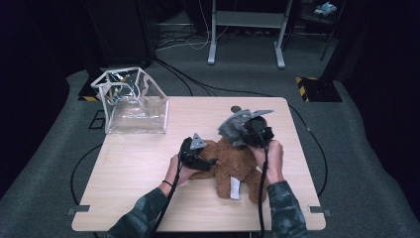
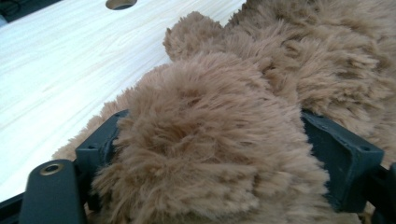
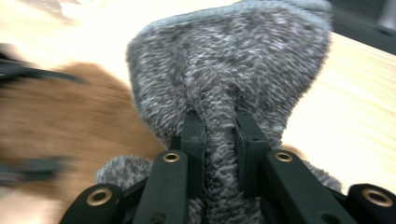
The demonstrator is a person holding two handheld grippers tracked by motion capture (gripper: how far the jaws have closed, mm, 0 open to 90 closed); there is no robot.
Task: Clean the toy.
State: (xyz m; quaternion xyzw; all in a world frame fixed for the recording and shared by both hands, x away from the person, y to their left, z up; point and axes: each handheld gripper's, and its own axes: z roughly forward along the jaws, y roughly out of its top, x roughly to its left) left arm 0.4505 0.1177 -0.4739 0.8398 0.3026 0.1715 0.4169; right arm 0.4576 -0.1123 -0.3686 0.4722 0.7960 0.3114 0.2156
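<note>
Left tongs (image 1: 210, 161) are clamped on a fat brown limb of the teddy bear (image 1: 233, 166); in the left gripper view the plush (image 2: 210, 154) bulges up between both jaws and hides most of them, so the wide stance is a grip on thick stuffing, not an empty opening. Right tongs (image 3: 219, 140) are pinched nearly together on a fold of the grey fleece garment (image 3: 229, 70), the fabric squeezed thin between the black jaws and fanning out above them.

Both things look light and soft. The bear should squash under pressure and spring back, so a hold low on a limb, where the stuffing is thickest, ought to keep it from sliding — though fur can slip if the pull is sharp. The fleece is limp and will drape and stretch rather than keep any shape; its hem or a gathered fold is the sensible place to take it. Nothing here seems fragile.

Nearest the person, the bear lies on the tabletop (image 1: 138, 163) with its legs and white tag toward the near edge. Beyond it, the grey garment (image 1: 233, 126) is bunched at the bear's head end under the right tongs (image 1: 235, 133). Farthest off, a clear plastic bag (image 1: 131, 101) stands at the far-left corner, well apart.
</note>
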